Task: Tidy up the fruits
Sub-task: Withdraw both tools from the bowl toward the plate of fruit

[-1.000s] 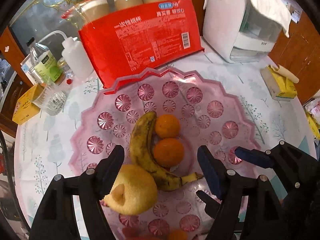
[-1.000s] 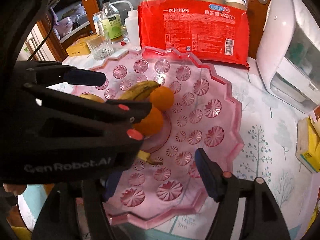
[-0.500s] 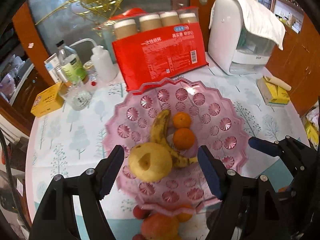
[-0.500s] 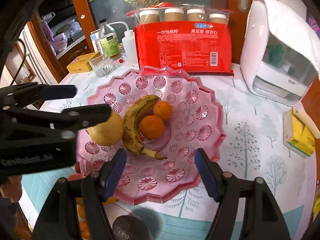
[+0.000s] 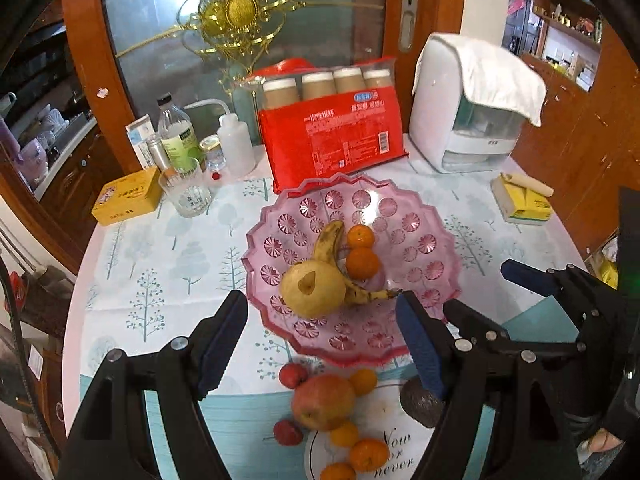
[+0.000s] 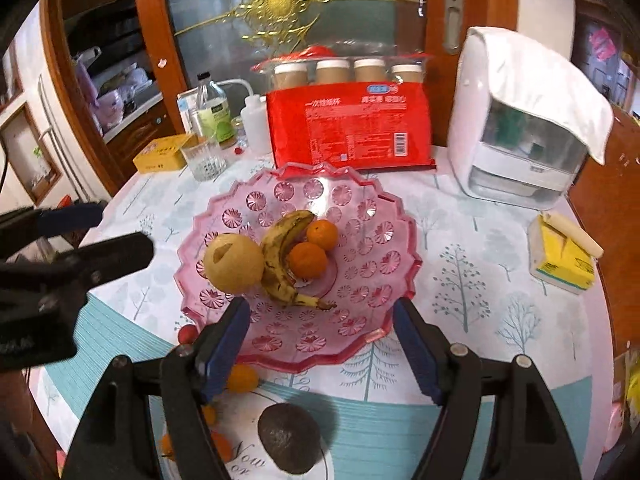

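— Grippers first: how do they stand?

— Left gripper (image 5: 320,328) has its jaws spread wide with nothing between them, hanging above the near edge of the plate (image 5: 436,240). Right gripper (image 6: 322,338) is spread the same way, also empty, over the plate's near rim. Seen from the left wrist, the right one's blue-tipped fingers (image 5: 524,274) show off to the right of the plate.

— And the fruit on the plate?

— Pear (image 5: 312,288) lies on the near-left part, touching the banana (image 5: 330,248), which curves from far to near through the middle. Two oranges (image 5: 361,250) sit in the banana's bend on its right side, one just behind the other.

— Anything off the plate?

— Yes, nearer than the plate, on a teal mat (image 5: 248,416): an apple (image 5: 323,402), small red fruits on its left, several small oranges around and below it, and an avocado (image 6: 290,438) to the right, between the right gripper's fingers in its own view.

— What lies beyond?

— Behind the plate leans a red pack of cups (image 5: 332,136). Left of it are a squeeze bottle (image 5: 236,146), a glass (image 5: 186,194) and a yellow box (image 5: 128,196). Far right stands a white appliance (image 5: 468,120) with a cloth over it, and a tissue pack (image 5: 522,204) lies near the right edge of the table (image 5: 160,272).
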`<state>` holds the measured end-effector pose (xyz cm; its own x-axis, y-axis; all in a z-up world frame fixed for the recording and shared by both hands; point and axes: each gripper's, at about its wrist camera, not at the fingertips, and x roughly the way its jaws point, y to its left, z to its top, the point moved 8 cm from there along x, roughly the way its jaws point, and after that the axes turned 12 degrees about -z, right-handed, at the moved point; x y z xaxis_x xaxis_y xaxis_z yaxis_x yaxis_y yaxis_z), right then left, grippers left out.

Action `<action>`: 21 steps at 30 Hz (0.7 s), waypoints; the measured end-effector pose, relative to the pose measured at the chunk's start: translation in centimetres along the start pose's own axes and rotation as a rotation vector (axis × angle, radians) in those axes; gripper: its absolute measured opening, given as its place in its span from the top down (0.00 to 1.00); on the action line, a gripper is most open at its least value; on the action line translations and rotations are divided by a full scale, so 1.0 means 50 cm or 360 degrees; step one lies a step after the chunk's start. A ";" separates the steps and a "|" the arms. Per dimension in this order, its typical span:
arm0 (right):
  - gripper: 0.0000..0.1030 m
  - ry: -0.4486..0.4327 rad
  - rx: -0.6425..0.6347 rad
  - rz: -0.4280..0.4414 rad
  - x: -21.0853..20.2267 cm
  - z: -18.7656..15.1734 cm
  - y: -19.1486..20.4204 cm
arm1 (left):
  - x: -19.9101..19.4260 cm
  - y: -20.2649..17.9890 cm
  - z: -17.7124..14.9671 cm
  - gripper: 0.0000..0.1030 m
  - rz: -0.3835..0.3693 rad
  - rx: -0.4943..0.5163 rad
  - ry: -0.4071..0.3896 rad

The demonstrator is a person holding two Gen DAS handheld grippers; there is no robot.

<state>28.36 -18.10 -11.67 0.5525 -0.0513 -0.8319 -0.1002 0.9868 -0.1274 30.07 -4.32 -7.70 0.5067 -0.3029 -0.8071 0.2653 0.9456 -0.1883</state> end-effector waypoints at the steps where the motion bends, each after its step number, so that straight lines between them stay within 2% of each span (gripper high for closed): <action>1: 0.28 -0.0008 0.0005 -0.0014 -0.009 -0.001 -0.002 | -0.013 -0.003 -0.003 0.27 0.0003 0.0005 -0.0011; 8: 0.28 -0.0068 0.0038 -0.0090 -0.090 -0.016 -0.015 | -0.092 -0.028 -0.033 0.27 -0.0026 0.0050 -0.0077; 11: 0.28 -0.0096 0.0050 -0.0127 -0.124 -0.024 -0.019 | -0.120 -0.035 -0.050 0.18 -0.0062 0.0039 -0.0088; 21: 0.28 -0.0099 0.0127 -0.0235 -0.238 -0.097 -0.028 | -0.196 -0.077 -0.125 0.18 -0.0132 0.0146 -0.0104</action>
<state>17.92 -19.61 -4.19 0.6068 -0.1897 -0.7719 0.0505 0.9784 -0.2007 18.96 -4.26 -2.55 0.5313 -0.3894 -0.7524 0.3807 0.9031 -0.1986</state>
